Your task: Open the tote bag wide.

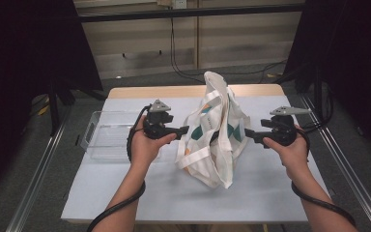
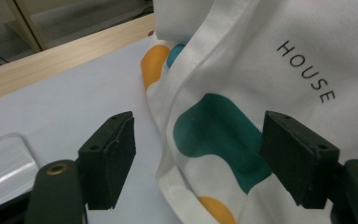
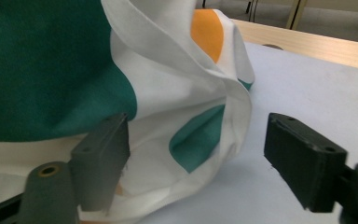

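A pale blue table [image 1: 251,193] carries a tote bag [image 1: 217,130] standing upright at its middle. The left gripper [image 1: 182,129] and right gripper [image 1: 248,133] flank the bag, both jaws parted around its cloth edges without pinching. The bag's inside is hidden; a clear tray [image 1: 101,137] lies left of it.

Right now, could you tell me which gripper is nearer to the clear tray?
Left. The left gripper sits between the tray and the bag; the right gripper is beyond the bag.
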{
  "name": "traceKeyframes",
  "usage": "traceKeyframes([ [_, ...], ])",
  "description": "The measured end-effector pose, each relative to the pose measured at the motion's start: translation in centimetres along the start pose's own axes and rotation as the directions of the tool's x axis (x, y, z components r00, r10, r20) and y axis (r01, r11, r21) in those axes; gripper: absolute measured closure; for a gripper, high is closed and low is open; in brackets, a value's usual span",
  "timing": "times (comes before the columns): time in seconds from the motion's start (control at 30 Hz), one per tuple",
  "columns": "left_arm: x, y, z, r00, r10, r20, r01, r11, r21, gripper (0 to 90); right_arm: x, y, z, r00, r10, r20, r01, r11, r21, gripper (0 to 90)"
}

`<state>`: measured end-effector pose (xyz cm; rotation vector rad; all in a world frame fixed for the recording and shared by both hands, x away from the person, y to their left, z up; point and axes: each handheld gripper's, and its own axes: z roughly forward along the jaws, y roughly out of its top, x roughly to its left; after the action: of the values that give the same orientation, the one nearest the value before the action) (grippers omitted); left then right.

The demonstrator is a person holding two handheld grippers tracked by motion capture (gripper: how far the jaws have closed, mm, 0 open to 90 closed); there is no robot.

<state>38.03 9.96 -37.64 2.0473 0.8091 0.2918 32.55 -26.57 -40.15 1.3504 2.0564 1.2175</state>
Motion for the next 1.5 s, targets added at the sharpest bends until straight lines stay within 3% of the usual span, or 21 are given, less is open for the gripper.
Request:
traceKeyframes([
  [0.13,-0.2,0.9,0.9,0.9999,0.012,0.003,-0.012,0.9995,0.029,28.6,0.3,0.7,0.2,0.9998,-0.017,-0.012,0.017,1.0,-0.01,27.7],
  [0.23,-0.2,1.4,1.5,0.9999,0.011,0.001,-0.011,0.9996,0.026,30.0,0.4,1.2,0.4,0.9996,-0.02,-0.021,0.02,1.0,-0.016,30.5],
  [0.5,-0.1,2.0,2.3,0.9998,0.017,0.013,-0.017,0.9994,0.03,40.4,0.8,2.3,0.9,0.9987,-0.034,-0.039,0.033,0.999,-0.023,34.1],
  [0.73,-0.1,2.5,2.7,0.9993,0.029,0.025,-0.031,0.9986,0.042,48.2,1.3,2.9,1.4,0.997,-0.048,-0.06,0.046,0.998,-0.031,43.1],
  [0.77,-0.2,2.5,2.8,0.9996,0.014,0.024,-0.015,0.9993,0.034,51.0,1.4,3.1,1.5,0.9967,-0.057,-0.058,0.055,0.998,-0.028,46.1],
  [0.8,-0.1,2.6,2.8,0.9992,0.029,0.026,-0.03,0.9985,0.046,51.0,1.4,3.1,1.5,0.9967,-0.057,-0.058,0.055,0.998,-0.028,46.1],
  [0.87,-0.1,2.7,3.0,0.9996,0.008,0.027,-0.008,0.9993,0.036,57.5,1.4,3.1,1.7,0.997,-0.053,-0.057,0.052,0.998,-0.022,48.8],
  [1.03,-0.1,2.9,3.1,0.9984,0.022,0.051,-0.024,0.9985,0.049,73.3,1.5,3.2,1.9,0.996,-0.054,-0.072,0.053,0.998,-0.025,58.7],
  [1.07,-0.1,2.9,3.2,0.9985,-0.007,0.054,0.005,0.9991,0.042,77.3,1.5,3.2,1.9,0.9955,-0.062,-0.072,0.061,0.998,-0.022,64.4],
  [1.1,-0.1,2.9,3.2,0.9982,-0.018,0.057,0.016,0.9989,0.043,77.3,1.5,3.2,1.9,0.9955,-0.062,-0.072,0.061,0.998,-0.022,64.4],
  [1.17,0.0,2.9,3.1,0.9983,-0.016,0.056,0.012,0.9975,0.07,80.4,1.4,3.2,1.9,0.9954,-0.06,-0.074,0.059,0.998,-0.019,68.9],
  [1.2,0.0,2.9,3.2,0.9974,-0.034,0.063,0.03,0.9975,0.064,83.1,1.2,3.1,1.9,0.9953,-0.053,-0.081,0.052,0.999,-0.018,74.2],
  [1.27,0.2,2.9,3.1,0.9973,-0.04,0.061,0.035,0.9959,0.084,84.2,1.1,3.1,1.9,0.9948,-0.055,-0.085,0.054,0.998,-0.017,75.9],
  [1.3,0.2,2.8,3.2,0.9966,-0.055,0.061,0.051,0.9962,0.072,86.9,1.0,3.0,1.9,0.9947,-0.06,-0.084,0.058,0.998,-0.017,78.7],
  [1.43,0.4,2.6,3.2,0.9953,-0.074,0.062,0.07,0.9946,0.076,87.6,0.9,2.9,1.8,0.9953,-0.055,-0.08,0.054,0.998,-0.017,81.8],
  [1.5,0.4,2.6,3.2,0.9973,-0.052,0.052,0.048,0.9958,0.078,79.8,0.9,2.9,1.8,0.9947,-0.061,-0.082,0.059,0.998,-0.018,82.4],
])
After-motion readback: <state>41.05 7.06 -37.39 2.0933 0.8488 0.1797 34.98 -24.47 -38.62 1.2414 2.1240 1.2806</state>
